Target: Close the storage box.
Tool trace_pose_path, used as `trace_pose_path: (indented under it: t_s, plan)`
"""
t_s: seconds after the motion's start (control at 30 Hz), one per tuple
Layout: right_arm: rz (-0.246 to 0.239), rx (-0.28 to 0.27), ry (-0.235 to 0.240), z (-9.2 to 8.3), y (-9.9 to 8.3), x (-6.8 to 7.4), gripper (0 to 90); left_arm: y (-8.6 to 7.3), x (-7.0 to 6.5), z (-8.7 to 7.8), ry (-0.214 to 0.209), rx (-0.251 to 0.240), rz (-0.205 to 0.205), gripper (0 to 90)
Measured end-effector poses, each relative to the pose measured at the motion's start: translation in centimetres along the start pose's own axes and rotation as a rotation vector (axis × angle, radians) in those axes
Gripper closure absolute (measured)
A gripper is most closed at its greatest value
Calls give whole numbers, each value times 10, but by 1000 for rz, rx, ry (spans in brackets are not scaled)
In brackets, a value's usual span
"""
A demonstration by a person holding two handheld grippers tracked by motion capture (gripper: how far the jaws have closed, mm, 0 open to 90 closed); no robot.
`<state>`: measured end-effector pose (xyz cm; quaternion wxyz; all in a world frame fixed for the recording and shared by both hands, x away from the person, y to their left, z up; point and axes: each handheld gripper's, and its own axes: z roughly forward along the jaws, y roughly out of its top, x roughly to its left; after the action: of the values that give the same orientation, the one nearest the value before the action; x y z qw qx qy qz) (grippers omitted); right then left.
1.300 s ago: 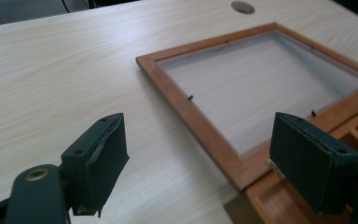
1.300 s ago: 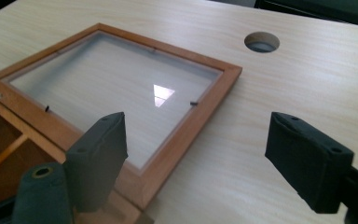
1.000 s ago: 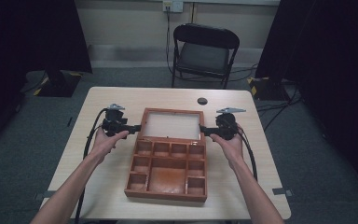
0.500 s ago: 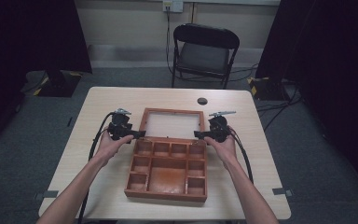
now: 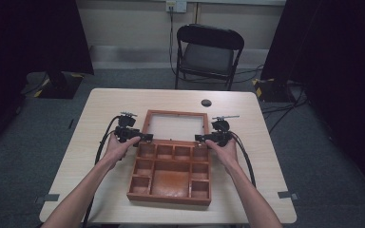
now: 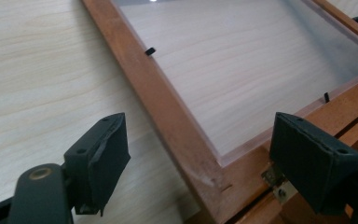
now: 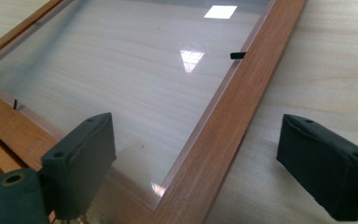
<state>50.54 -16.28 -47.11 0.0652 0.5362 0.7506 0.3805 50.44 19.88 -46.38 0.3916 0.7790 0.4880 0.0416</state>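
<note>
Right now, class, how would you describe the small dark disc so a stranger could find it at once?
Start at the table, then go past the open wooden box toward the chair. The disc lies alone near that far edge: small, round, black, touching nothing.

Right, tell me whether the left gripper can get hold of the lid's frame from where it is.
Probably yes. The left gripper is open, and the side rail of the lid already runs between its jaws near the hinge corner, with nothing lying in the way.

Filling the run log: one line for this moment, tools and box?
left tool: open, astride lid frame's left corner | right tool: open, astride right corner | wooden box: open, compartments look empty | lid: flat on table
</note>
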Motion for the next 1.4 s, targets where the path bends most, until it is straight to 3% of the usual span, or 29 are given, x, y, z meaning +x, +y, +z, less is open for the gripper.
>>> trace_pose_path:
  t_s: [0.17, 0.53, 0.97, 1.23, 1.4]
  plan:
    - [22, -21, 46, 7, -3, 3, 101, 0, -2, 6, -14, -9, -10, 159]
    - [98, -2, 139, 17, -6, 3, 76, -3, -2, 10, -24, -30, -13, 124]
    - [76, -18, 105, 15, -6, 7, 75, -5, -3, 12, -28, -52, -17, 108]
    - [25, -42, 79, 9, -4, 11, 86, -5, -1, 13, -58, -54, -33, 117]
    - [18, -51, 71, 7, -3, 11, 120, -2, -3, 11, -49, -46, -10, 123]
